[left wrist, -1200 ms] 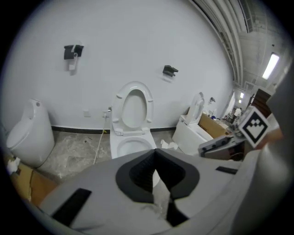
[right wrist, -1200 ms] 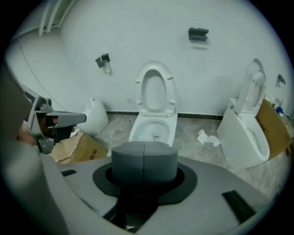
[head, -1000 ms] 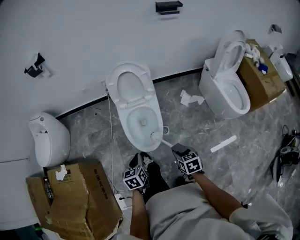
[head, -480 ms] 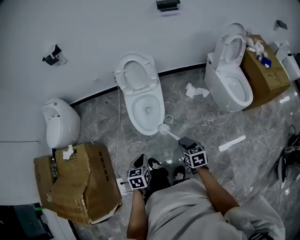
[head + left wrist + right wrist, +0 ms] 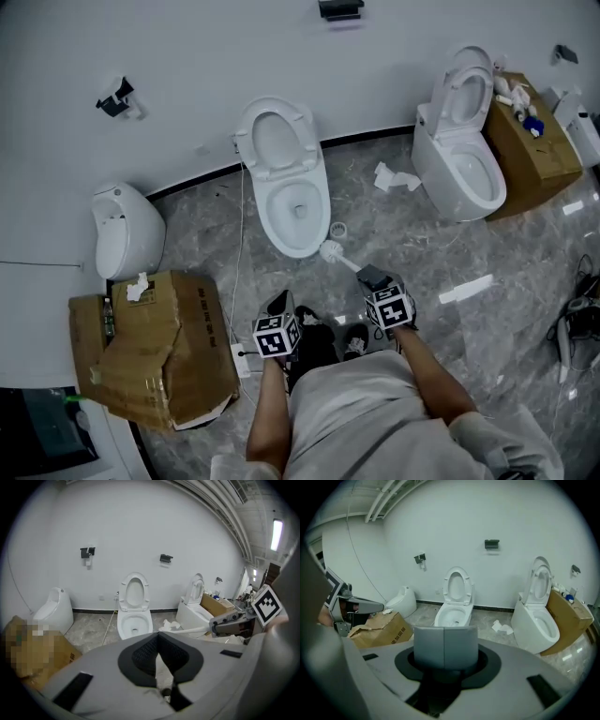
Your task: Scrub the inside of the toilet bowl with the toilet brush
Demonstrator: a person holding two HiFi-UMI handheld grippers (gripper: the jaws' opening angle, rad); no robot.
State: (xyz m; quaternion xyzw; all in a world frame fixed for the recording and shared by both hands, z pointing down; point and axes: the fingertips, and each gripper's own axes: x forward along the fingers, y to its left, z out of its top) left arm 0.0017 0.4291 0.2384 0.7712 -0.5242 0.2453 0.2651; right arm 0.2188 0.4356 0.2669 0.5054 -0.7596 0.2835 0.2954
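The middle toilet (image 5: 291, 202) stands against the wall with seat and lid raised; it shows too in the left gripper view (image 5: 134, 616) and the right gripper view (image 5: 454, 613). The white toilet brush (image 5: 331, 250) hangs just off the bowl's front right, outside it, over the floor. Its handle runs back into my right gripper (image 5: 373, 278), which is shut on the grey grip (image 5: 445, 644). My left gripper (image 5: 278, 302) is held lower left of the bowl, its jaws (image 5: 158, 638) shut with nothing in them. From there the brush (image 5: 171, 628) shows beside the bowl.
A second toilet (image 5: 464, 173) stands at the right with a cardboard box (image 5: 530, 141) behind it. A torn cardboard box (image 5: 155, 347) and a white urinal (image 5: 127, 234) are at the left. Crumpled paper (image 5: 394, 178), a white strip (image 5: 472, 288), a small round holder (image 5: 338, 230) and a cable (image 5: 242, 244) lie on the floor.
The brush head has come out of the bowl and now hangs beside its front right. Both grippers have drawn back from the toilet.
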